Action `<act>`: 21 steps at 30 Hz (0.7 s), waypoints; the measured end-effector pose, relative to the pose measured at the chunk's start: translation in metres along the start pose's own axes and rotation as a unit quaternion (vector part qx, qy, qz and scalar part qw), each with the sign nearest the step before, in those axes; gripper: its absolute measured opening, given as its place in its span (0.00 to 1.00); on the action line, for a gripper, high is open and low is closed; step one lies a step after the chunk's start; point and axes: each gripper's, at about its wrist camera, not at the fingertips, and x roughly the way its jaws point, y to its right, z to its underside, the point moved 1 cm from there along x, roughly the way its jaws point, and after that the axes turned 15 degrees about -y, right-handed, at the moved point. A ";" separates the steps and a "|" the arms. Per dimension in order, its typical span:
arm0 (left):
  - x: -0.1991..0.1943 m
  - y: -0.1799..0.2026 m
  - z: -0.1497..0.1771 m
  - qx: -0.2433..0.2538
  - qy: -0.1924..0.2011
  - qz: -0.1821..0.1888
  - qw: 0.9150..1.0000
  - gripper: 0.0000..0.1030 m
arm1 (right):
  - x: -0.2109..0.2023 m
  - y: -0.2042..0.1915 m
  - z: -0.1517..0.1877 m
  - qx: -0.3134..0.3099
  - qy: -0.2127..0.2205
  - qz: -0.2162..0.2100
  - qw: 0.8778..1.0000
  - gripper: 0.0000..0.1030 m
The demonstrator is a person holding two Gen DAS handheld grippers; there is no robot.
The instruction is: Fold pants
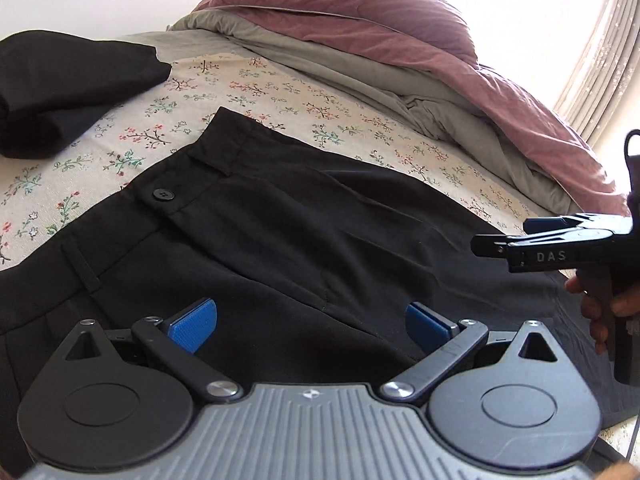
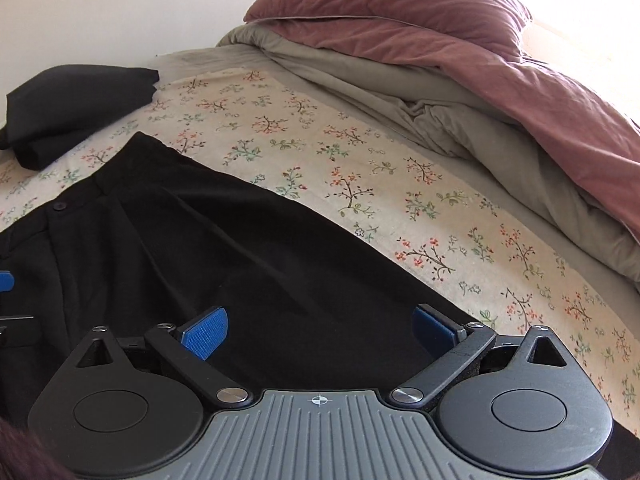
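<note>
The left gripper [image 1: 312, 326] hung over the pants [image 1: 248, 240] with its blue pads [image 1: 194, 326] spread wide, gripping nothing. The right gripper [image 2: 320, 330] was spread just as wide above the same cloth, also empty. The black pants lay flat on the flowered bedsheet [image 2: 360, 184], front up, waistband and button [image 1: 162, 194] toward the wall. In the left view a hand [image 1: 600, 308] held the right gripper's handle at the edge. A folded black garment [image 1: 60, 84] sat apart, and a pink duvet [image 2: 440, 24] was heaped behind.
</note>
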 end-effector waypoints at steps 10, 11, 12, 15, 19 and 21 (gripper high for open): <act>0.022 -0.014 -0.006 -0.028 -0.036 -0.003 0.999 1.00 | 0.070 0.007 -0.054 -0.054 -0.034 -0.002 0.998 0.95; 0.023 -0.014 -0.006 -0.026 -0.035 -0.004 0.999 1.00 | 0.076 0.011 -0.060 -0.047 -0.040 -0.013 0.998 0.95; 0.023 -0.014 -0.006 -0.022 -0.035 -0.006 0.999 1.00 | 0.080 0.014 -0.063 -0.042 -0.042 -0.021 0.998 0.95; 0.025 -0.013 -0.005 -0.014 -0.036 -0.008 0.999 1.00 | 0.096 0.023 -0.072 -0.013 -0.046 -0.048 0.998 0.93; 0.025 -0.015 -0.007 -0.018 -0.038 -0.005 0.999 1.00 | 0.104 0.030 -0.078 0.015 -0.039 -0.077 0.996 0.90; 0.025 -0.016 -0.008 -0.023 -0.039 -0.003 0.999 1.00 | 0.103 0.029 -0.080 0.011 -0.036 -0.087 0.996 0.76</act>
